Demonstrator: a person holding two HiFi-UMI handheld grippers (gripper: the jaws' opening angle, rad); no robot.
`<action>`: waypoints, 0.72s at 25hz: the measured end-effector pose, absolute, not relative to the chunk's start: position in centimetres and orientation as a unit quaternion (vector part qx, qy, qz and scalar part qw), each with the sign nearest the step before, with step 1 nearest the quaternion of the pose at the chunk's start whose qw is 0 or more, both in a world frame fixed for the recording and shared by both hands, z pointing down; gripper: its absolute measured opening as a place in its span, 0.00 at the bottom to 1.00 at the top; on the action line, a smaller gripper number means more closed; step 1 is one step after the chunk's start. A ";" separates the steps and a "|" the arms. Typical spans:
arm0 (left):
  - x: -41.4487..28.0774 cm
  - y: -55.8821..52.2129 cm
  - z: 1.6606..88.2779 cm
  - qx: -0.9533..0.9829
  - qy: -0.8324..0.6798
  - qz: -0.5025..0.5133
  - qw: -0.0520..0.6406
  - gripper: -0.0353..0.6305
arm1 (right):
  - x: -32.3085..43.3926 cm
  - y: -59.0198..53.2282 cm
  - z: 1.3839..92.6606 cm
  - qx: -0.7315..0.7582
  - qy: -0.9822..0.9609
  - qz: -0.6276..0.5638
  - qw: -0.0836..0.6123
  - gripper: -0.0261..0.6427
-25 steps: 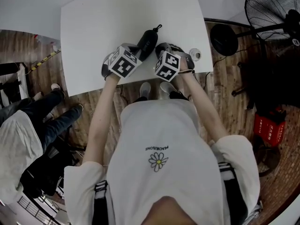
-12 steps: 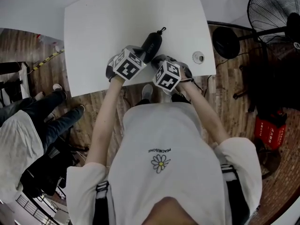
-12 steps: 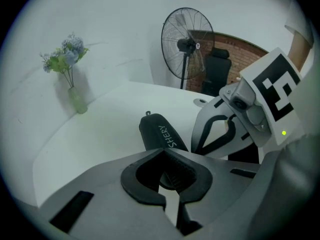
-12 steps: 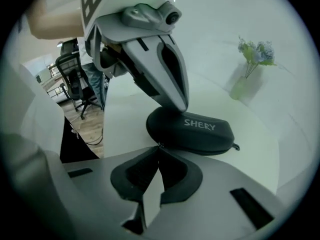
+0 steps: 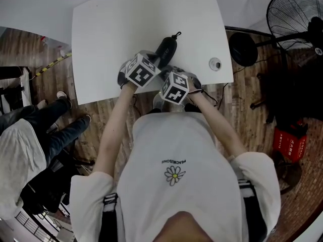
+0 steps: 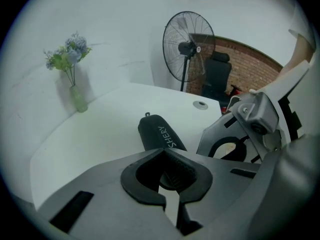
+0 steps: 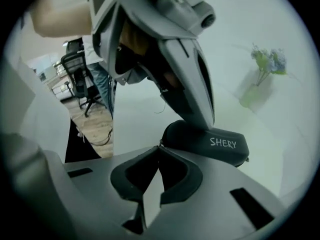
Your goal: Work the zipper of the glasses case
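Note:
A black zippered glasses case printed SHERY lies on the white table, its loop end pointing away from me. In the left gripper view the case lies just beyond my left gripper, which is shut with nothing between its pads. The right gripper view shows the case side-on, its near end just past the tip of my right gripper, also shut and holding nothing that I can see. The left gripper's body hangs over the case's near part. Both marker cubes crowd the table's front edge.
A small vase of flowers stands at the table's far edge. A round cable hole sits near the table's right corner. A standing fan is on the floor to the right, and a seated person's legs are to the left.
My right gripper has drawn back toward me and slightly left, away from the case. The left gripper has hardly moved. Both stay shut.

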State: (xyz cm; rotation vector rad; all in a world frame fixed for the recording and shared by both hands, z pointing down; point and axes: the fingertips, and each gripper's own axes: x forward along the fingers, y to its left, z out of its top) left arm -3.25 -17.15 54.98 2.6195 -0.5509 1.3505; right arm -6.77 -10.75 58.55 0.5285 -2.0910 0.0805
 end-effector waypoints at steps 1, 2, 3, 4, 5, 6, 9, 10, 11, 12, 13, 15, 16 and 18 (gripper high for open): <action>-3.5 -16.9 54.9 0.869 -0.185 0.453 0.072 0.07 | -6.6 -10.5 58.7 0.203 -0.848 0.008 0.489 0.05; -3.9 -16.6 54.9 0.866 -0.188 0.457 0.071 0.07 | -6.2 -10.2 59.0 0.194 -0.842 -0.013 0.504 0.05; -4.4 -16.3 54.9 0.864 -0.189 0.462 0.071 0.07 | -5.7 -10.1 59.2 0.190 -0.836 -0.027 0.514 0.05; -4.9 -16.0 55.0 0.861 -0.189 0.466 0.074 0.07 | -5.1 -10.0 59.3 0.193 -0.832 -0.030 0.519 0.05; -5.3 -15.6 55.1 0.860 -0.185 0.469 0.080 0.07 | -4.3 -10.2 59.3 0.201 -0.830 -0.025 0.519 0.05; -5.7 -15.2 55.2 0.858 -0.178 0.472 0.090 0.07 | -3.5 -10.4 59.2 0.212 -0.829 -0.018 0.517 0.05; -6.6 -13.8 56.0 0.842 -0.149 0.504 0.117 0.07 | -1.8 -11.5 58.9 0.241 -0.816 -0.023 0.526 0.05; -6.8 -13.3 56.6 0.834 -0.139 0.522 0.115 0.07 | -1.3 -11.9 58.9 0.246 -0.810 -0.029 0.532 0.05; -6.8 -12.9 57.1 0.830 -0.131 0.532 0.108 0.07 | -0.9 -12.1 59.0 0.251 -0.806 -0.031 0.535 0.05; -6.6 -12.6 57.2 0.832 -0.130 0.530 0.101 0.07 | -0.6 -12.3 59.0 0.254 -0.806 -0.029 0.534 0.05; -6.2 -12.6 57.0 0.840 -0.135 0.517 0.098 0.07 | -0.4 -12.5 58.9 0.256 -0.807 -0.026 0.531 0.05; -5.1 -13.3 55.2 0.864 -0.164 0.468 0.091 0.07 | -0.2 -12.6 58.9 0.256 -0.810 -0.026 0.527 0.05; -4.5 -14.1 54.1 0.873 -0.183 0.447 0.074 0.07 | 0.0 -12.6 58.9 0.256 -0.809 -0.027 0.528 0.05; -3.9 -16.0 52.9 0.873 -0.211 0.439 0.017 0.07 | 0.1 -12.7 59.1 0.256 -0.808 -0.028 0.530 0.05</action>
